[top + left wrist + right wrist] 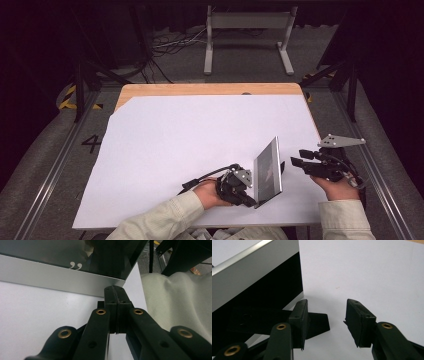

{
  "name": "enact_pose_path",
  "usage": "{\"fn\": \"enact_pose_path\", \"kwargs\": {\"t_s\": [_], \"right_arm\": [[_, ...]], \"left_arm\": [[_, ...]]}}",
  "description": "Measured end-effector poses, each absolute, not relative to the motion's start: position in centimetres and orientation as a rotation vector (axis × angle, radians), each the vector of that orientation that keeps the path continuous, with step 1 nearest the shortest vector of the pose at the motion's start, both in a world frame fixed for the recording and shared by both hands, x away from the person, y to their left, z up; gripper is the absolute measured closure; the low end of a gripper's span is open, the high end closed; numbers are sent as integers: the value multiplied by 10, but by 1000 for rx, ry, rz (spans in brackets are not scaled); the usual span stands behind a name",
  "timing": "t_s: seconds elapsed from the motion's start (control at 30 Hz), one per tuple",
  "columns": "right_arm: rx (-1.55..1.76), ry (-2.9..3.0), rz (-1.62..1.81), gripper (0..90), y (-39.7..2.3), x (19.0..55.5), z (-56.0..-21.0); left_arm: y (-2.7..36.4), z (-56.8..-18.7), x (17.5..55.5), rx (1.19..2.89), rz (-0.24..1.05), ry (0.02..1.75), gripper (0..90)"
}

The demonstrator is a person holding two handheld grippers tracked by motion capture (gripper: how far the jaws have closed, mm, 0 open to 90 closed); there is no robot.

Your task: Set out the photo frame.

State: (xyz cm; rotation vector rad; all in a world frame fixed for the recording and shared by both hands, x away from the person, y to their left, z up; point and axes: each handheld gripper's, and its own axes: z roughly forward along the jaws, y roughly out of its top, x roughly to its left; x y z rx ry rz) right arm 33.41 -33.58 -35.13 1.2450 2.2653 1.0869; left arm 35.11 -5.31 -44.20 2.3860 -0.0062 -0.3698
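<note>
With the left gripper [248,201] pressed together against the lower corner of the tilted silver-framed dark glass panel [267,172], the spread right gripper [295,161] just beside it should steady its back stand [317,323] gently.

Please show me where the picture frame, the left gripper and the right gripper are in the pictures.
picture frame [268,170]: high view, on its glass front.
left gripper [115,293]: left gripper view, at its closed jaw tips.
right gripper [325,315]: right gripper view, between its open jaws.
</note>
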Motion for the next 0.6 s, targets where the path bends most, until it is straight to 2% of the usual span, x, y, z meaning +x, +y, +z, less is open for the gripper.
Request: {"fn": "enact_pose_path", "kwargs": {"t_s": [0.6], "right_arm": [[1269,2245,1099,536,-342,334,-346]], "left_arm": [[-86,-442,342,2402,-360,-29,900]]}}
